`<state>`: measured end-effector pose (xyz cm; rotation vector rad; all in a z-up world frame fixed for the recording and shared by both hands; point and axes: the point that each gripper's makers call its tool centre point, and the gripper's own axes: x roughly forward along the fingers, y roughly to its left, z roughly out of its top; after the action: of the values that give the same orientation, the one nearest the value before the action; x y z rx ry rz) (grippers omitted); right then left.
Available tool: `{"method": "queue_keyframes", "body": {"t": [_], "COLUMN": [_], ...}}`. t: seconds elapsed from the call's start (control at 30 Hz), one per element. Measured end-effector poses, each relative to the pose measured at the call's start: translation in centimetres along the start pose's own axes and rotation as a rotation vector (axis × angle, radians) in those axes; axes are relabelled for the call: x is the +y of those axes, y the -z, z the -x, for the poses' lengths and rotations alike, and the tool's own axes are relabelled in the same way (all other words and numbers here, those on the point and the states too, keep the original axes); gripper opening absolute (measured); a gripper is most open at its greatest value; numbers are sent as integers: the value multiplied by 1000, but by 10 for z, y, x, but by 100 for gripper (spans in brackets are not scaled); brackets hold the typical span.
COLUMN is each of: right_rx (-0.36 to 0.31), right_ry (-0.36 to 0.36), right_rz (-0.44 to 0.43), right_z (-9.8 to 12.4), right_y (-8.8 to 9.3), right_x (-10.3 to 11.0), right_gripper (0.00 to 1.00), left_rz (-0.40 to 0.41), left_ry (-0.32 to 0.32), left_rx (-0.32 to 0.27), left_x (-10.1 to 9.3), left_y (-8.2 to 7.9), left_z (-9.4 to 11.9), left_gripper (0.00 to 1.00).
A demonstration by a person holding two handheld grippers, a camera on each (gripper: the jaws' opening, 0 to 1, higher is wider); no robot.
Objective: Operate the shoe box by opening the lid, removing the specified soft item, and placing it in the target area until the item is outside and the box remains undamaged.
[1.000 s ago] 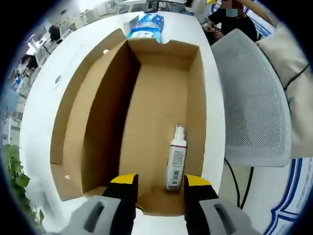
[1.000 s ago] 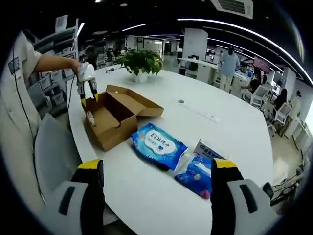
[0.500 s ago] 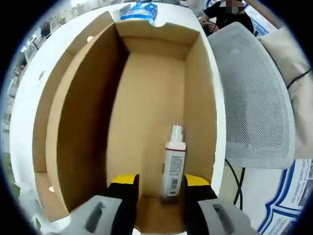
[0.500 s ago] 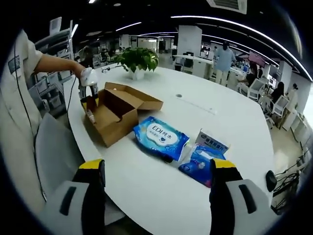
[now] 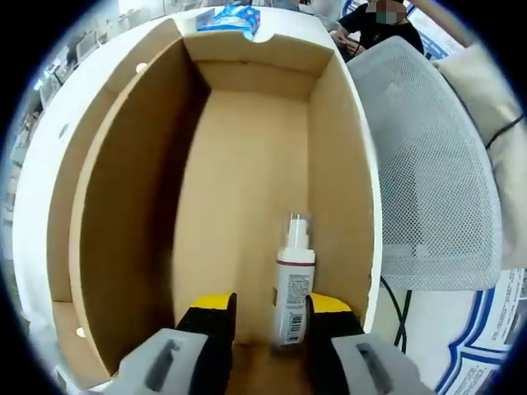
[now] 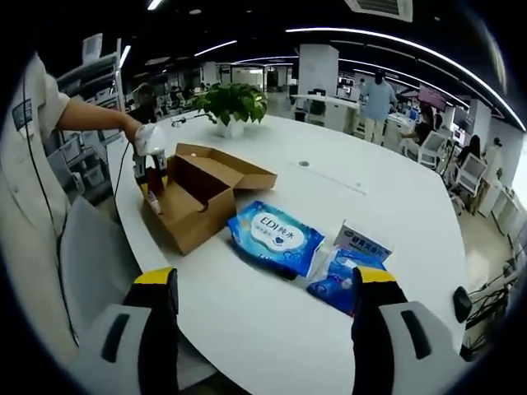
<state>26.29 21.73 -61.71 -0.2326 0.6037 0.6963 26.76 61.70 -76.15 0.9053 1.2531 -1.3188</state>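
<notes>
In the left gripper view, the open brown cardboard shoe box [image 5: 247, 189] lies on the white round table [image 5: 33, 164], its folded-back lid [image 5: 70, 214] on the left side. The left gripper [image 5: 262, 317] reaches down into the near end of the box with its 2 yellow-tipped fingers [image 5: 210, 309] apart, 1 on each side of the base of a small white spray bottle [image 5: 294, 284] that lies on the box floor close to the right wall. I cannot tell if the fingers touch the bottle. The rest of the box floor is bare. Past the far wall of the box a blue soft pack of wipes [image 5: 232, 16] lies on the table. To the right stands a grey mesh chair [image 5: 428, 156].

In the right gripper view, the box [image 6: 202, 197] sits near the left table edge, the left gripper [image 6: 151, 169] inside it. Just beside the box, to its right, lies the blue pack [image 6: 276, 237], then a smaller blue packet [image 6: 346, 276]. The right gripper [image 6: 259, 300] hangs wide open and holds nothing, above the near table edge. Much bare table lies behind the things, with a green potted plant [image 6: 230, 103] at the far side.
</notes>
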Motion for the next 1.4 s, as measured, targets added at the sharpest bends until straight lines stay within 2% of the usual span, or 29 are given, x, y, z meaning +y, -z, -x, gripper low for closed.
{"method": "queue_keyframes", "body": {"t": [0.47,0.6,0.73,0.93,1.07,1.13,1.4], "right_rx": [-4,-6,-5,-1,2,6,-2], "right_ry": [-24,-25,-27,-26,-25,-23,-16], "right_rz": [4,0,4,6,7,9,14], "right_z": [-5,-5,-6,-7,-7,-7,-7], "right_y": [1,1,2,5,6,6,4], "right_x": [5,5,4,3,4,3,0], "right_gripper": [80,81,81,80,80,80,80], "left_rz": [33,24,5,12,16,20,53], "left_ry": [-42,-57,-41,-8,-11,5,-16], "left_rx": [-26,-28,-22,-82,-86,-90,-108], "left_x": [7,9,4,-3,-3,-5,3], "left_y": [-2,-4,-5,-21,-26,-26,-25], "left_z": [4,5,5,4,-4,-5,-4], "left_gripper": [35,33,33,33,31,31,28]}}
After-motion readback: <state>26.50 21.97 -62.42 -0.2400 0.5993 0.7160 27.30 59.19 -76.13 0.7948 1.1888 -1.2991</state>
